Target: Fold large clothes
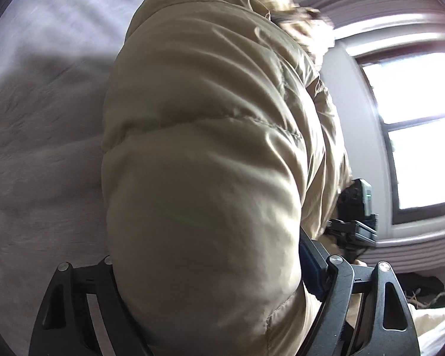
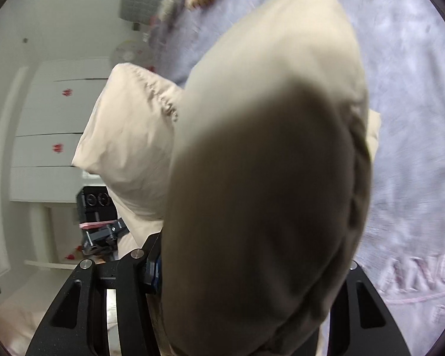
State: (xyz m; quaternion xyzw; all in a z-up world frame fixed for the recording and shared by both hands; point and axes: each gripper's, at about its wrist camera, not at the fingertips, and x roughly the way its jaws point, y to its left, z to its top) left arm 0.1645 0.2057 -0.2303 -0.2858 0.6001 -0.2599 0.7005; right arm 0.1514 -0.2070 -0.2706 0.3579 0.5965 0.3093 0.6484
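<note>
A beige puffy coat [image 1: 204,160] hangs lifted above a pale grey blanket [image 1: 44,136] on the bed. The left gripper [image 1: 210,290] and the right gripper [image 2: 252,290] are each clamped on a fold of it. Beside the bed are a bright window [image 1: 418,124] and white drawers [image 2: 50,136].

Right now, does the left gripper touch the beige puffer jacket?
Touching. In the left wrist view, the beige puffer jacket bulges between the left gripper fingers, pressed against both.
</note>
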